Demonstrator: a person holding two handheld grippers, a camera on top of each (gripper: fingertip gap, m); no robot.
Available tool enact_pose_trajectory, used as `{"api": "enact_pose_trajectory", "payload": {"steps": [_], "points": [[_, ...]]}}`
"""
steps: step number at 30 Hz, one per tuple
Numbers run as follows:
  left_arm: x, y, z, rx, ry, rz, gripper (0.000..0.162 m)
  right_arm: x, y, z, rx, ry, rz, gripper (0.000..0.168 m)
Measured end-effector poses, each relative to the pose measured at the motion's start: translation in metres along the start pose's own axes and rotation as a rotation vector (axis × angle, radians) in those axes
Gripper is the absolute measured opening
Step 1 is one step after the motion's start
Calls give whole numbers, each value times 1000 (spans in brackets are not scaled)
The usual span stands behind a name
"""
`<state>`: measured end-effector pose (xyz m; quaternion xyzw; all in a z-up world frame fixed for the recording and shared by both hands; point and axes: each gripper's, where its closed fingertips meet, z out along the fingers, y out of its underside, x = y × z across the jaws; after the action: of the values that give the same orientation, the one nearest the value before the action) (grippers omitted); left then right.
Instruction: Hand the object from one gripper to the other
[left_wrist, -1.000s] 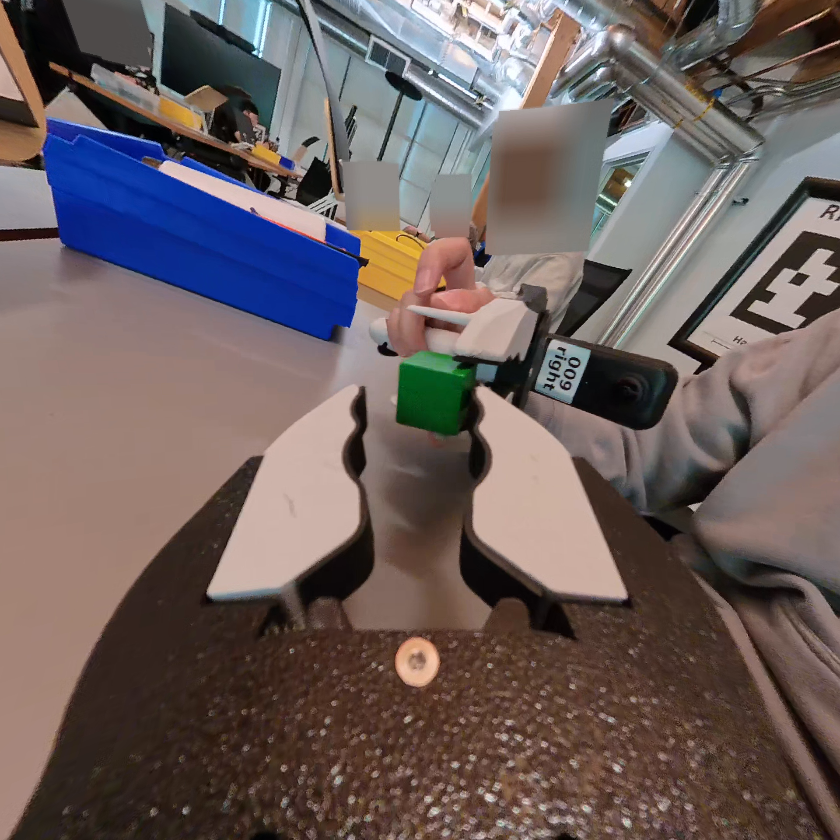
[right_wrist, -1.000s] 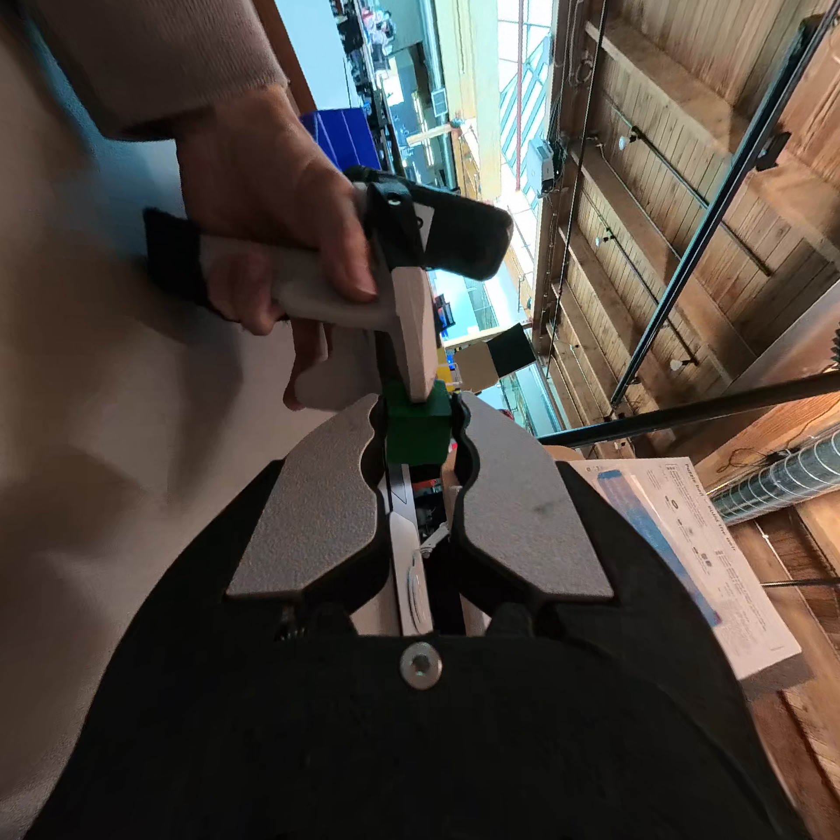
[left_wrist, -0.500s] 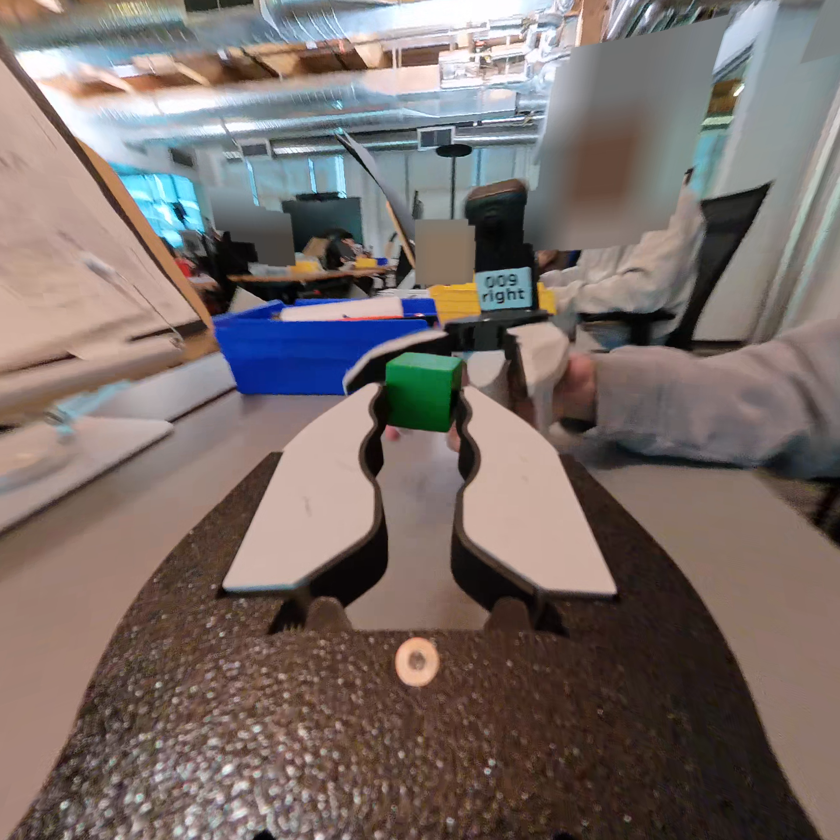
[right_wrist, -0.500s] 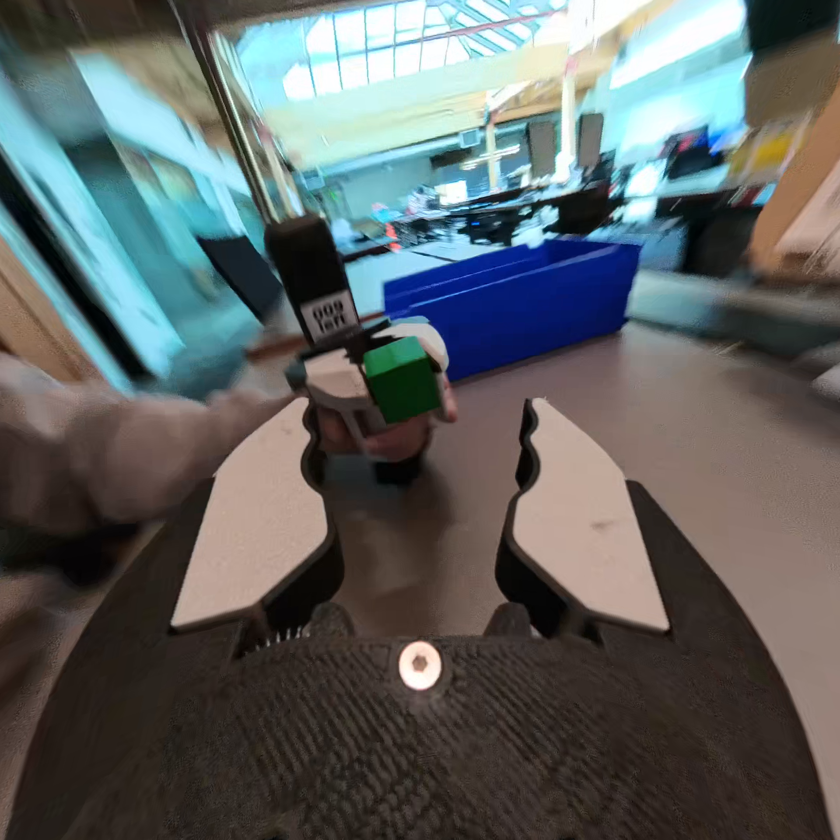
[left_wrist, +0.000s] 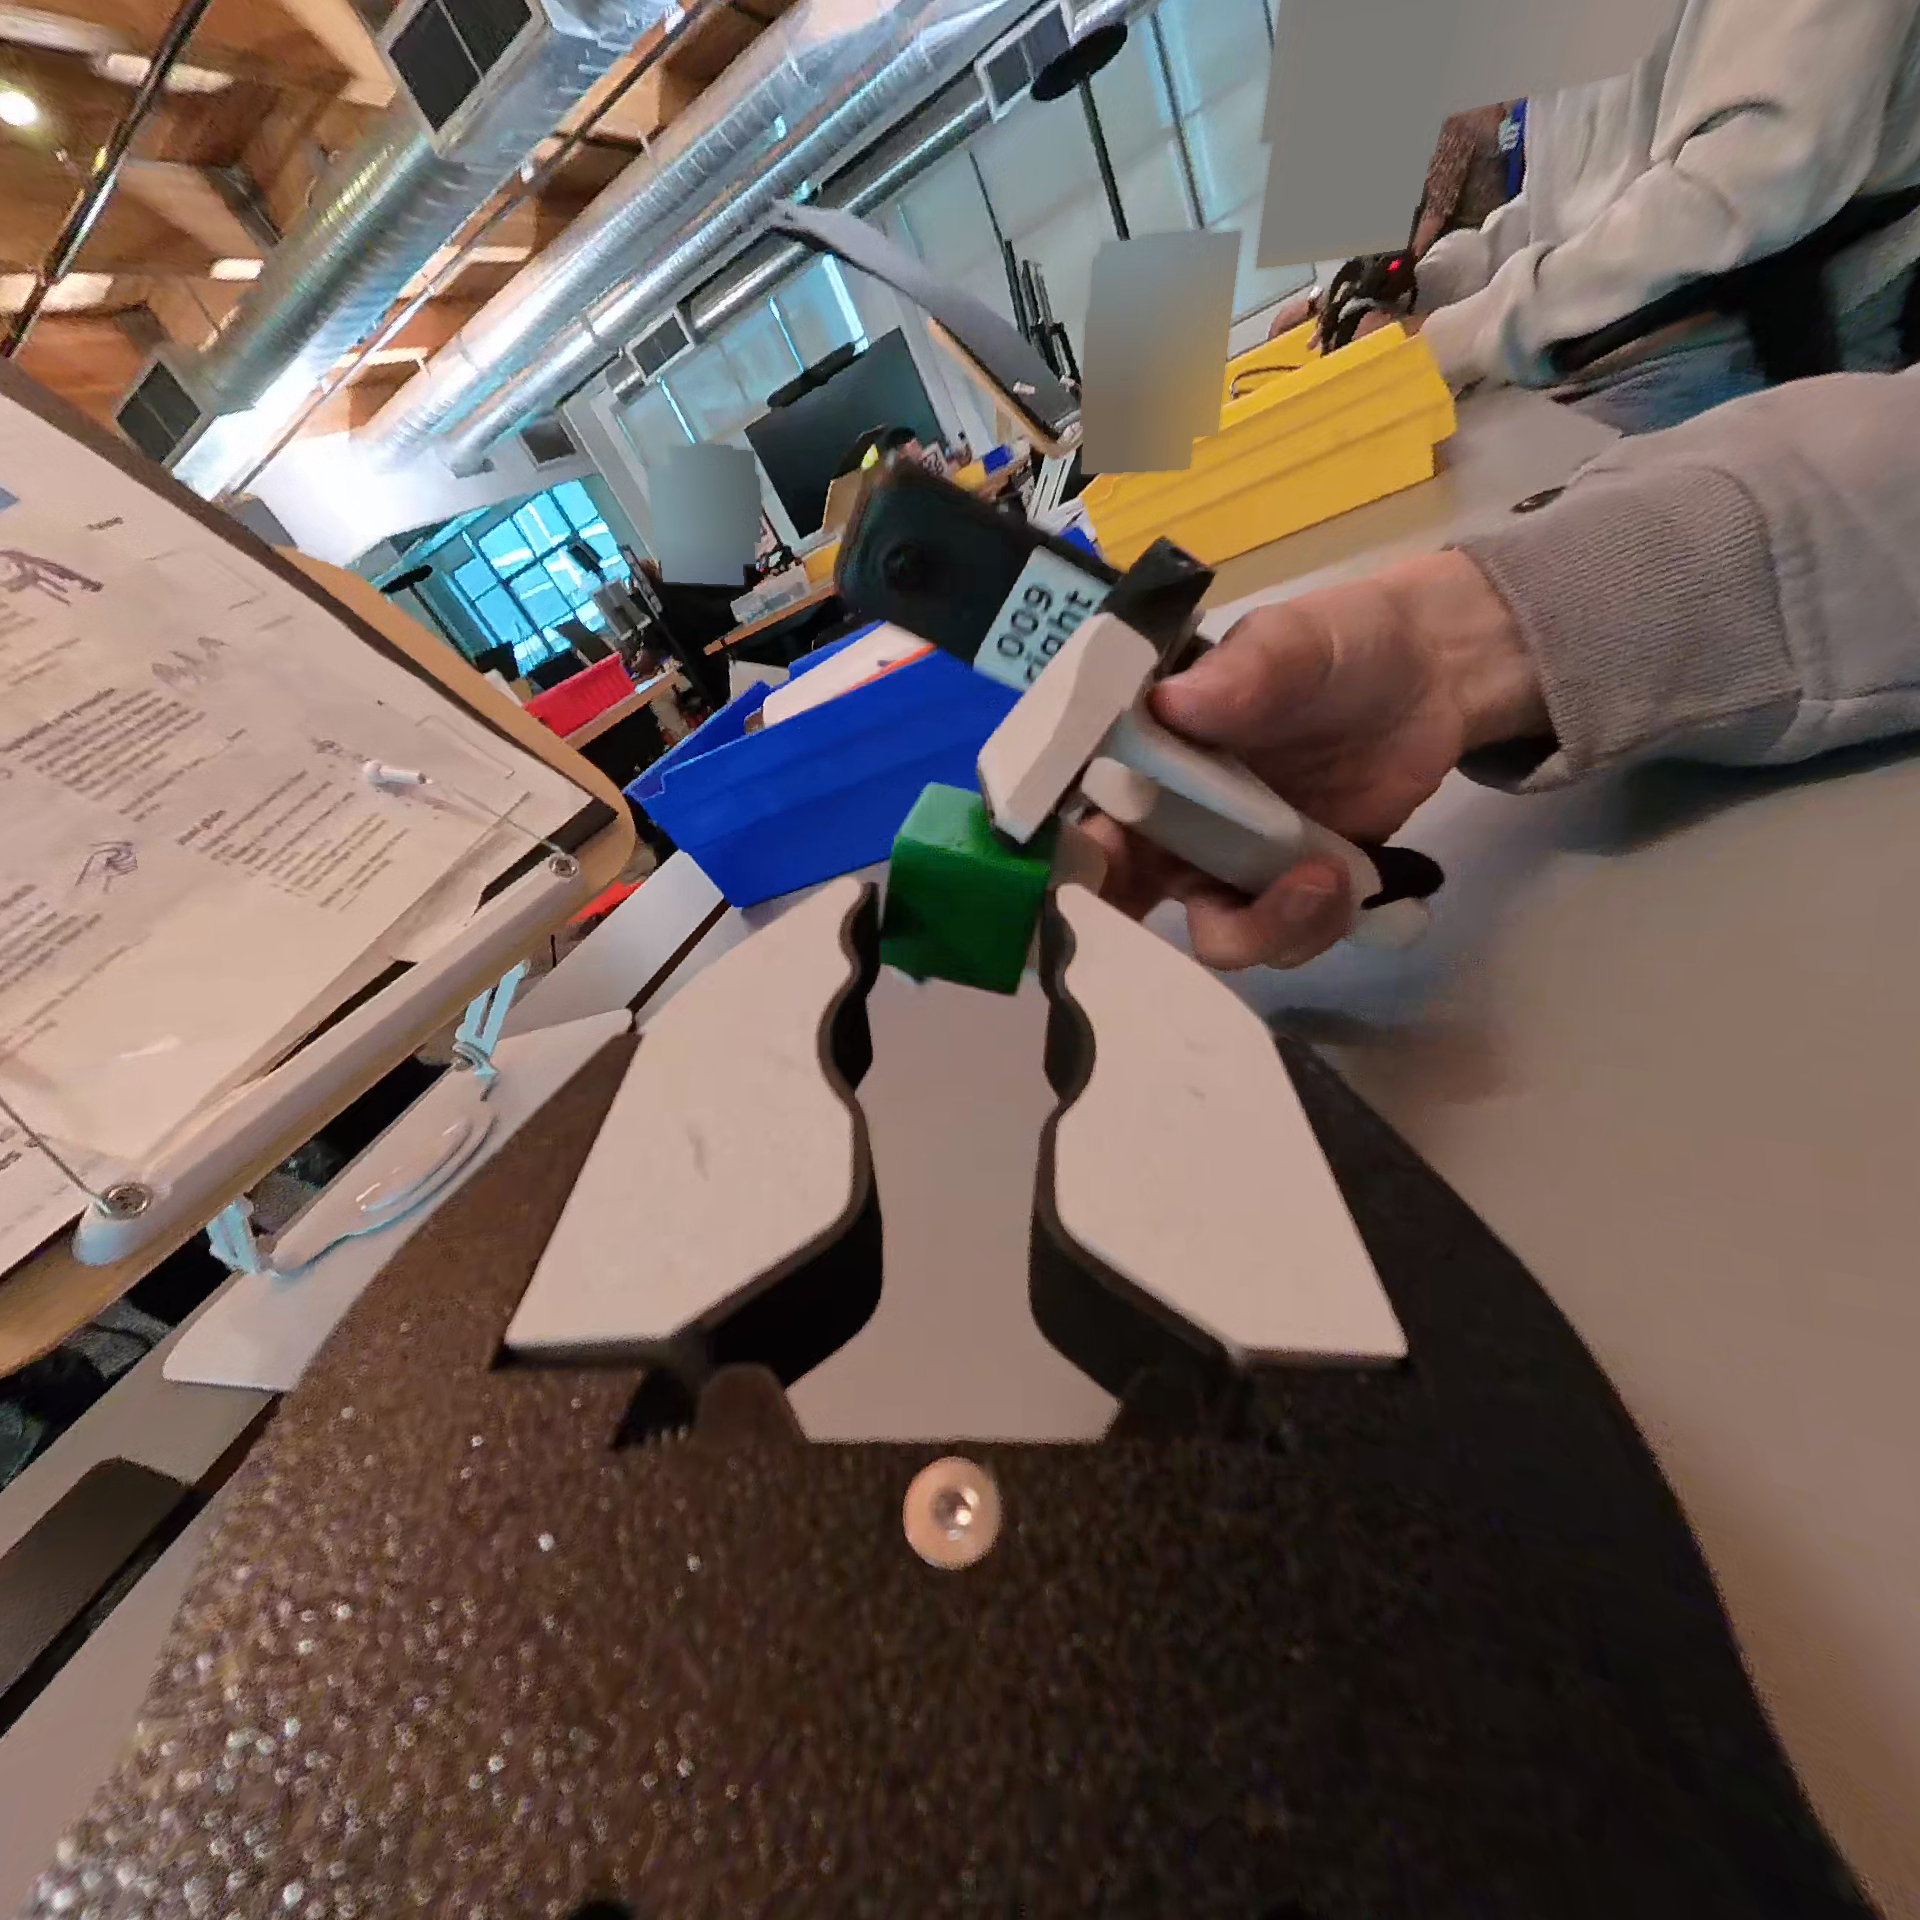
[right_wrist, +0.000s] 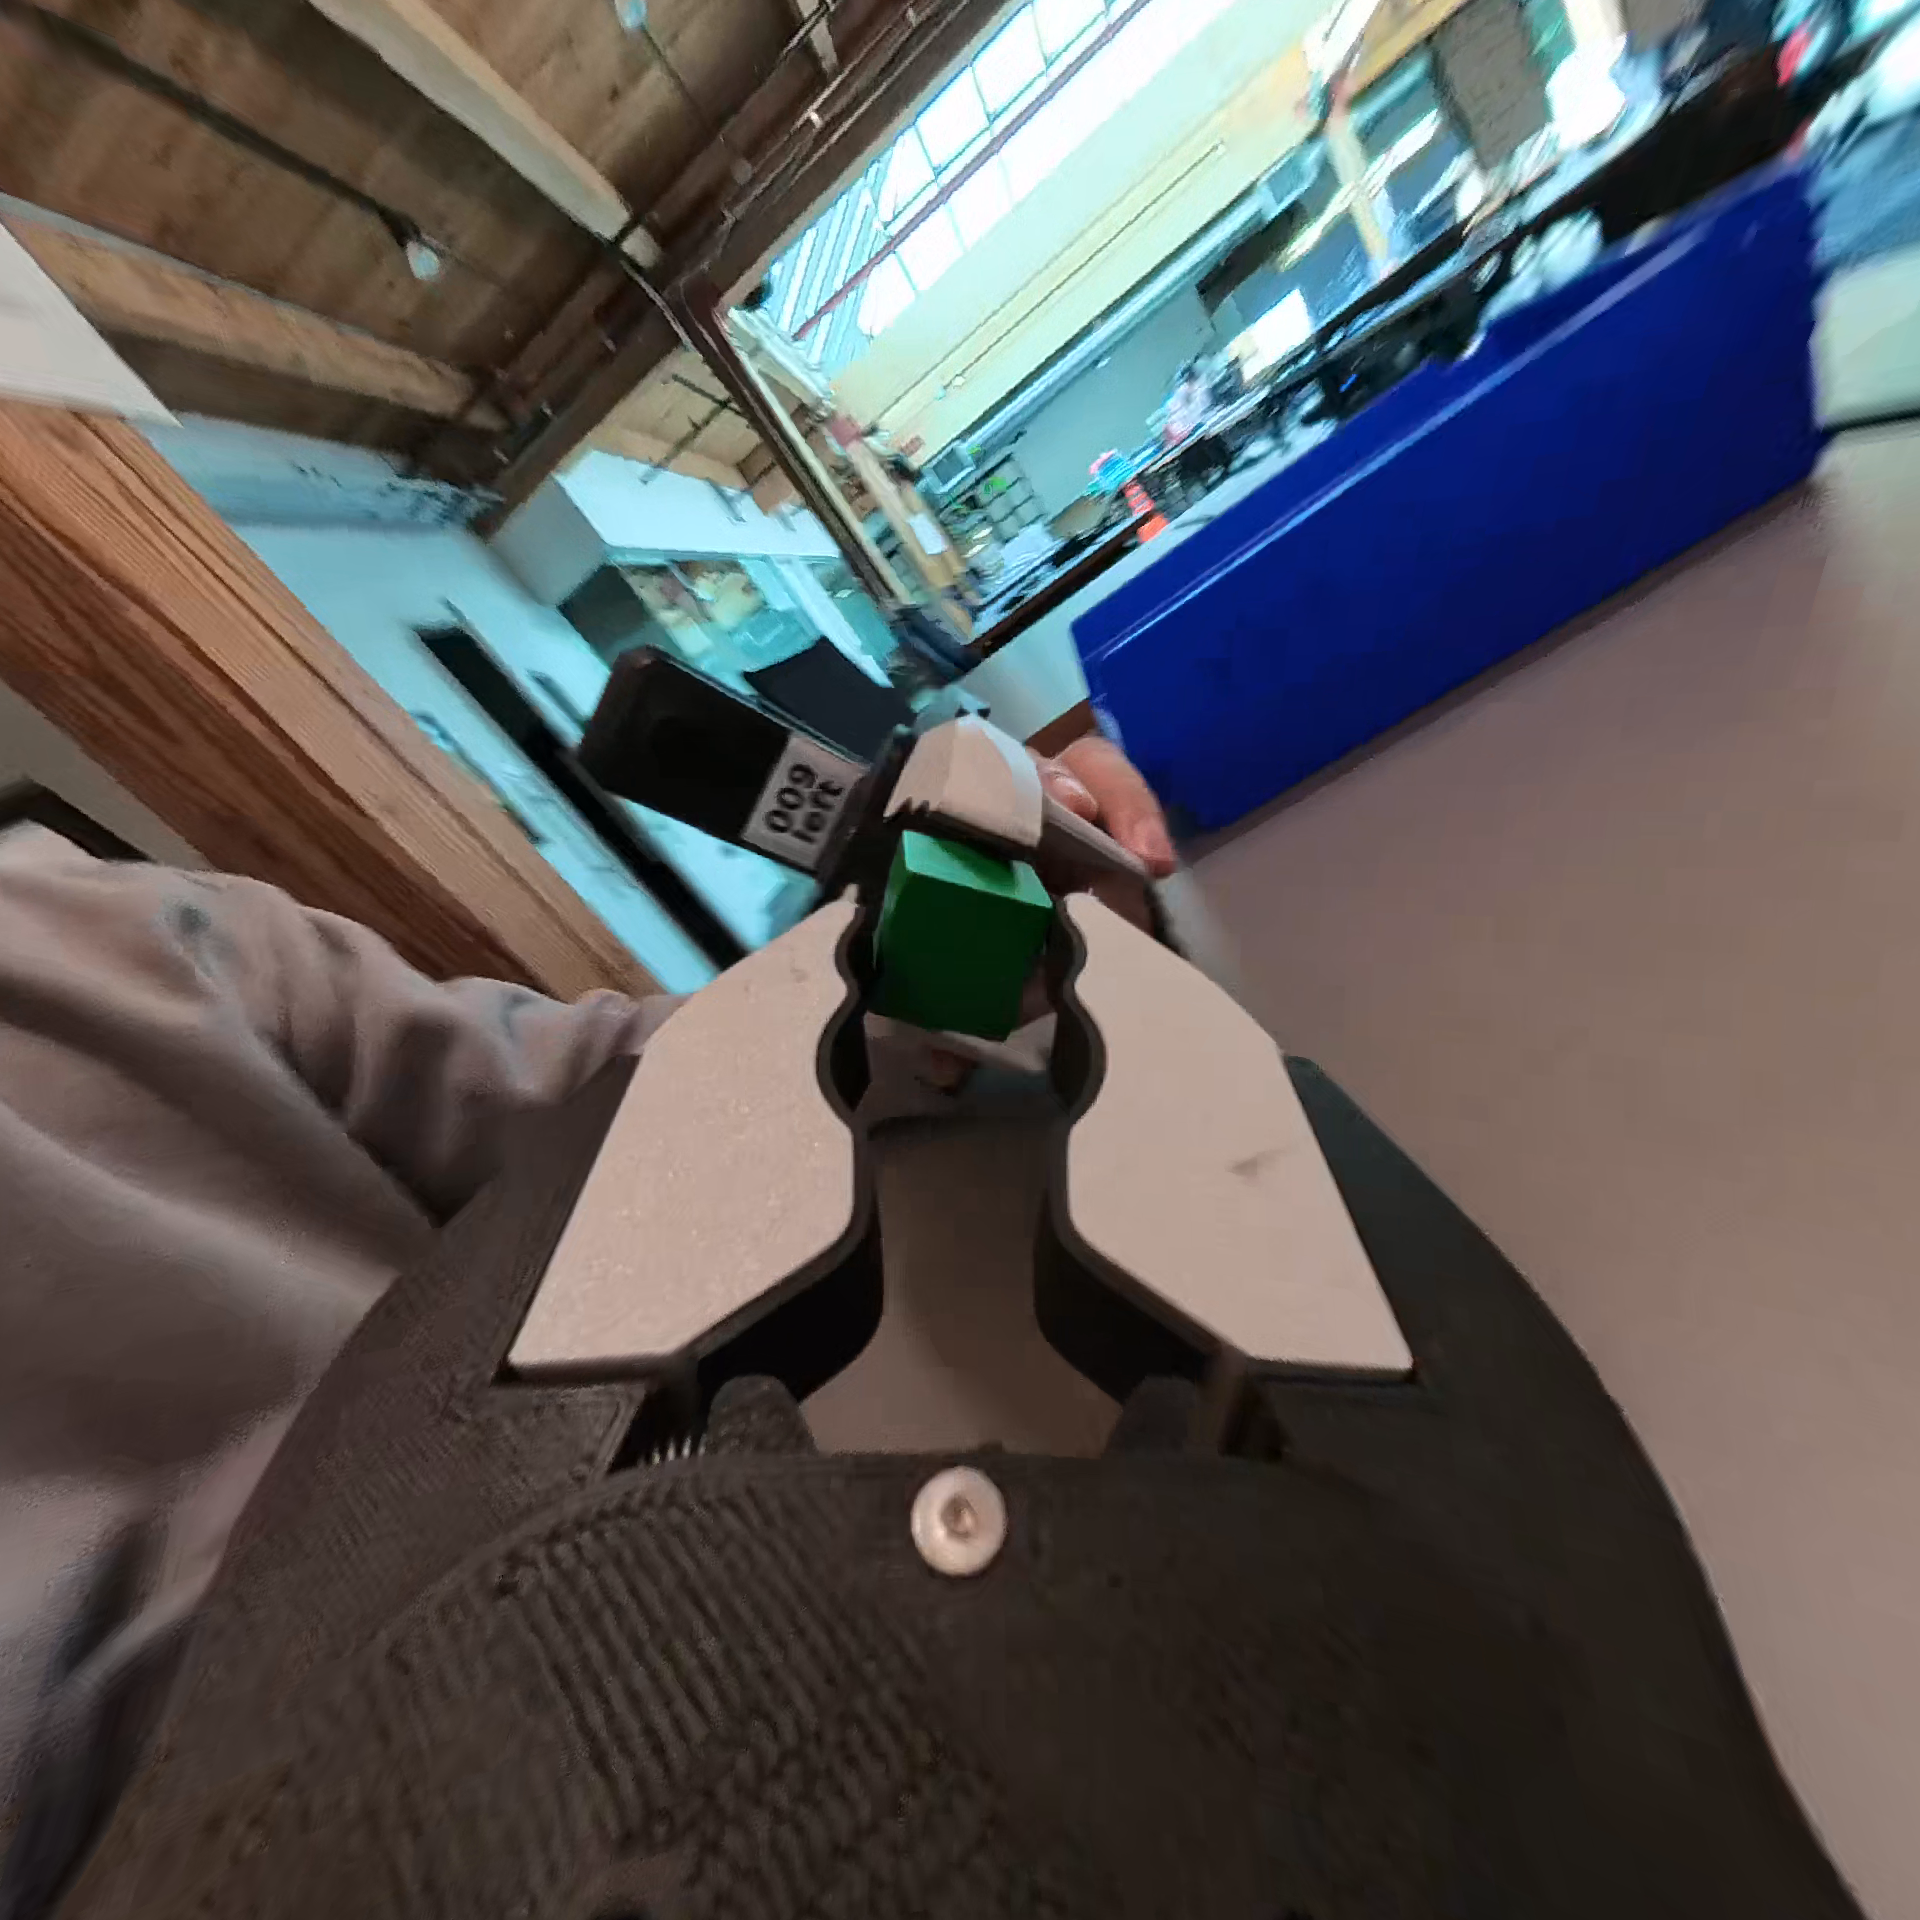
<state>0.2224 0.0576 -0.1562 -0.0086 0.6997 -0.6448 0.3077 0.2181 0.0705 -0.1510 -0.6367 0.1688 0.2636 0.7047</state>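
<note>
Now both the left gripper (left_wrist: 958, 940) and right gripper (right_wrist: 954, 940) pinch the green cube (left_wrist: 961, 904).

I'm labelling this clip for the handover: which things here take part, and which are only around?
In the job:
green block
left gripper
right gripper

Lying about:
blue bin
yellow bin
document stand
table

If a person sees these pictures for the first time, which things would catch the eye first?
First, probably the bright green cube, held above the grey table with both the left gripper and the right gripper closed around it. Behind it a large blue bin stands on the table, with a yellow bin farther back.
</note>
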Motion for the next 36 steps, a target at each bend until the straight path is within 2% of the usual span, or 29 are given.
{"api": "enact_pose_trajectory", "payload": {"steps": [3,5,9,12,14,16,20,22,25,27,28,30,31,34,36], "points": [[-5,-3,-2,-1,-22,-71,40,17,-19,-12,35,261,-354,31],[-13,-1,-3,-22,-42,-168,49,30,-30,-27,-21,494,-652,30],[-22,8,0,-97,-81,-366,51,38,-32,-38,-322,823,-1355,30],[-18,20,6,-160,-80,-451,50,47,-17,-32,-604,913,-1731,29],[-13,27,9,-200,-65,-465,49,49,-7,-23,-686,886,-1821,30],[-8,30,11,-219,-47,-469,49,45,-5,-15,-681,870,-1871,30],[-7,34,11,-238,-46,-458,31,40,0,-8,-683,834,-1898,30],[-7,33,11,-231,-45,-435,28,39,-1,-9,-676,836,-1905,30],[-5,28,11,-192,3,-463,27,34,0,-8,-576,794,-1816,30],[-3,23,9,-136,52,-505,27,25,2,-7,-451,685,-1619,33],[-4,19,7,-95,68,-521,27,19,1,-6,-356,613,-1463,41],[-6,9,1,-7,104,-534,27,8,-10,-6,-175,499,-1106,68],[-7,4,-2,38,127,-529,27,3,-14,-6,-106,419,-917,75],[-7,-14,-10,179,158,-469,27,-10,-23,-8,62,147,-333,78],[-5,-21,-13,222,163,-385,27,-11,-21,-8,102,4,15,78]]}}
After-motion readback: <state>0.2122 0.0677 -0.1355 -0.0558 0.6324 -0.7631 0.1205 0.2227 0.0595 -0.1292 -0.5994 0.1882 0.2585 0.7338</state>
